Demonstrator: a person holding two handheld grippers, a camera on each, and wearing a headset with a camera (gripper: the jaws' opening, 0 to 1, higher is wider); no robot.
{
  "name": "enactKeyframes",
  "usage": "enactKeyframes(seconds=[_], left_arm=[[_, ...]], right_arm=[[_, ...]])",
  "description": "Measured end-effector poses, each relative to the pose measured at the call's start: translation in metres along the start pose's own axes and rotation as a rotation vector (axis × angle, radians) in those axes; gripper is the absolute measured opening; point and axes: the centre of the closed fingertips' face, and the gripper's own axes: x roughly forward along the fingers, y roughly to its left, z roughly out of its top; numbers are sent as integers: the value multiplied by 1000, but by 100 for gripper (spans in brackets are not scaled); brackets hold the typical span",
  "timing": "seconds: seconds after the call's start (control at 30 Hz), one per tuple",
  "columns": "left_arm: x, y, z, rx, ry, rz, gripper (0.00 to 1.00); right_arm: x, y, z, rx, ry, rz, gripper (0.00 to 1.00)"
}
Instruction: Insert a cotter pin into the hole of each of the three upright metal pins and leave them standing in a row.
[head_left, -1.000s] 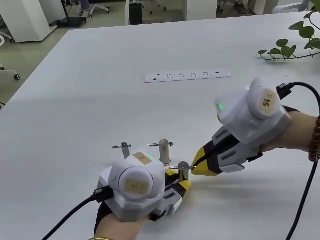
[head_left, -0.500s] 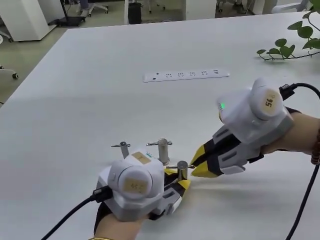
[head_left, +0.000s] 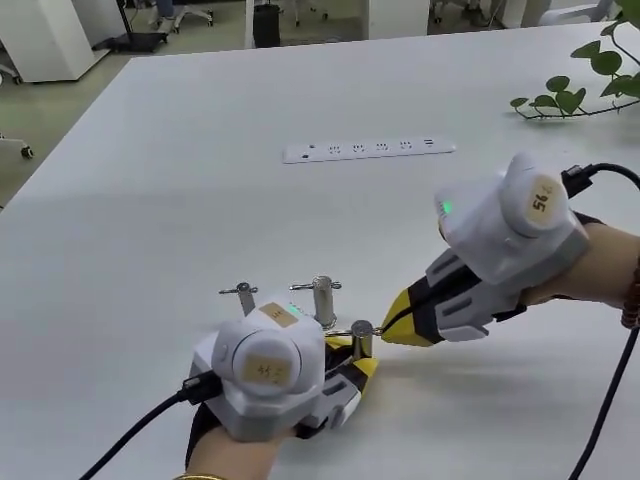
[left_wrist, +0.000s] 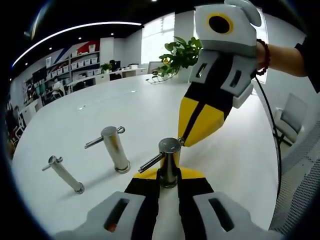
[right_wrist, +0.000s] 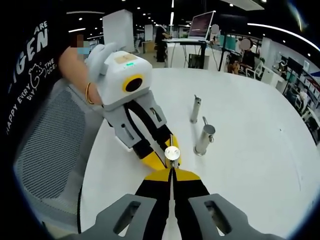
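Note:
Three metal pins stand upright on the white table. A thin cotter pin crosses the small pin (head_left: 243, 297) (left_wrist: 65, 173) and another crosses the middle pin (head_left: 323, 297) (left_wrist: 116, 149). My left gripper (head_left: 358, 362) (left_wrist: 169, 175) is shut on the base of the near pin (head_left: 362, 336) (left_wrist: 169, 160) (right_wrist: 172, 153). A cotter pin (head_left: 345, 332) (left_wrist: 151, 162) runs through that pin's head. My right gripper (head_left: 385, 330) (right_wrist: 171, 172) is shut on the cotter pin's right end, with its yellow tips almost touching the pin.
A white power strip (head_left: 368, 149) lies across the middle of the table. A leafy plant (head_left: 585, 85) reaches in at the far right. Cables trail from both grippers toward the near edge. Bare white tabletop (head_left: 150, 200) spreads to the left and behind the pins.
The head view has shifted a little. Both grippers stay at the near pin; the right one has crept slightly toward it with the cotter pin.

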Motion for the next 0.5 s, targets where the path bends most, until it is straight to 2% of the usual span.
enactKeyframes(seconds=[0.5], left_arm=[[1, 0, -1, -12, 8, -2, 11]], right_arm=[[1, 2, 1, 15, -5, -5, 0]])
